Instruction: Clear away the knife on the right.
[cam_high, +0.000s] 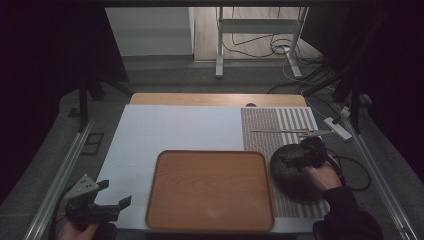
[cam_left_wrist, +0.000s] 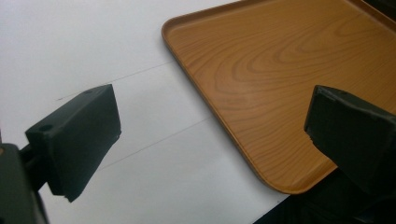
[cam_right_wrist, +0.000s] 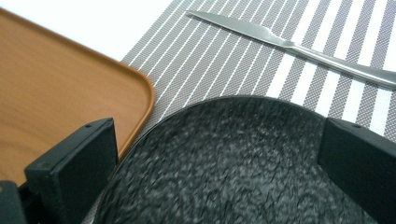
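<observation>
A wooden tray (cam_high: 210, 192) lies at the front middle of the white table (cam_high: 170, 130). To its right, a dark textured plate (cam_high: 292, 175) rests on a striped placemat (cam_high: 285, 125). My right gripper (cam_high: 300, 157) hovers over the plate, open, its jaws wide on either side of the plate (cam_right_wrist: 238, 163) with nothing held. A metal knife (cam_high: 295, 132) lies on the mat beyond the plate, also seen as the knife (cam_right_wrist: 299, 46) in the right gripper view. My left gripper (cam_high: 107, 197) sits at the front left corner, open and empty, beside the tray (cam_left_wrist: 280, 79).
Metal frame rails (cam_high: 65, 165) run along both sides of the table. A white power strip (cam_high: 337, 127) and cables lie off the right edge. A wooden strip (cam_high: 217, 99) borders the far side of the table.
</observation>
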